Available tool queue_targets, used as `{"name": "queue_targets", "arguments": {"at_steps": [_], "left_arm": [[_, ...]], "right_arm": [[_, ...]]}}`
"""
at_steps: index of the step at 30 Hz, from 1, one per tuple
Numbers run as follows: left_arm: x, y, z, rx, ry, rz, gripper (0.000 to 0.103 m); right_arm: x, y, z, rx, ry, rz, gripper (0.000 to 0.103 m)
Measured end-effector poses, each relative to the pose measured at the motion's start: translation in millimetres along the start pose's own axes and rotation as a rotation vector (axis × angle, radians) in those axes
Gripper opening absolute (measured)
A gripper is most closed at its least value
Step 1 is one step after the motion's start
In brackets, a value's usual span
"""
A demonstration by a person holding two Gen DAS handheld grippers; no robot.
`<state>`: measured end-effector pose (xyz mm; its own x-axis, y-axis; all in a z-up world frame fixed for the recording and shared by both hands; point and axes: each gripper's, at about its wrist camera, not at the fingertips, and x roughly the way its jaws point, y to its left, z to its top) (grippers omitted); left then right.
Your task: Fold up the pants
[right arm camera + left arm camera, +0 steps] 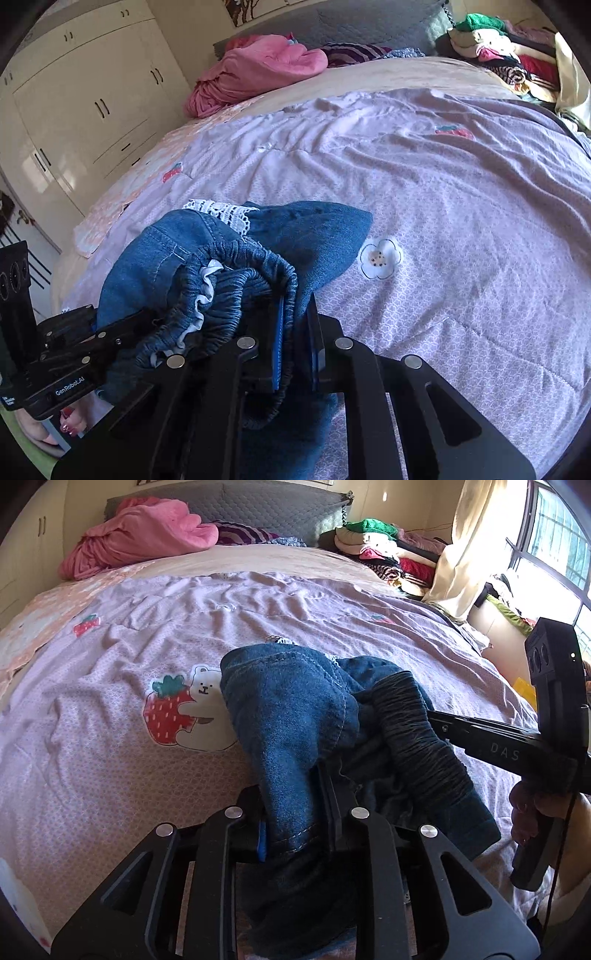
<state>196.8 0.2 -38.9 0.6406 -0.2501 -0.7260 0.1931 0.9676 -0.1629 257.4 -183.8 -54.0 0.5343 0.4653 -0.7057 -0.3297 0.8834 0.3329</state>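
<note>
Holding bunched denim over the bed, fold yet to begin

Spreading across both views, the bed (pixel 332 602) carries a rumpled lilac quilt (pixel 443 206) printed with strawberries and a bear; a pink blanket (pixel 140 535) lies heaped at its head, and a stack of folded clothes (pixel 388 554) sits at the far corner near the window. The pants (pixel 288 709), small blue jeans trimmed with white lace (pixel 221 212), hang crumpled above the quilt's near edge, held between both tools rather than laid flat. The left gripper (pixel 295 812) has its jaws clamped on a leg panel that rises straight ahead of it. The right gripper (pixel 295 339) has its jaws closed on the elastic waistband (pixel 236 288), just to the left gripper's right. Bunched as the garment is, its long axis cannot be read; both grips sit close together, so drawing them apart to stretch the jeans over the open quilt ahead looks the likely next need
</note>
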Motion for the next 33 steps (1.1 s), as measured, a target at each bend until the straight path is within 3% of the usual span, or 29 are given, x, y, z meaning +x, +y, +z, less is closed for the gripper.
{"name": "queue_targets", "arguments": {"at_steps": [8, 13, 22, 31, 33], "left_arm": [[7, 6, -3, -0.019, 0.011, -0.001, 0.026], [6, 10, -7, -0.032, 0.012, -0.002, 0.032], [-7, 15, -14, -0.051, 0.008, 0.003, 0.043], [-37, 18, -26, -0.069, -0.014, 0.011, 0.05], [-46, 19, -30, -0.073, -0.024, 0.015, 0.051]], "right_arm": [[10, -6, -7, 0.034, 0.042, -0.037, 0.019], [5, -9, -11, 0.066, 0.042, -0.042, 0.034], [-21, -6, -27, 0.074, 0.023, -0.078, 0.052], [-57, -3, -52, 0.108, -0.023, -0.104, 0.06], [-65, -2, -57, 0.115, -0.029, -0.092, 0.069]]}}
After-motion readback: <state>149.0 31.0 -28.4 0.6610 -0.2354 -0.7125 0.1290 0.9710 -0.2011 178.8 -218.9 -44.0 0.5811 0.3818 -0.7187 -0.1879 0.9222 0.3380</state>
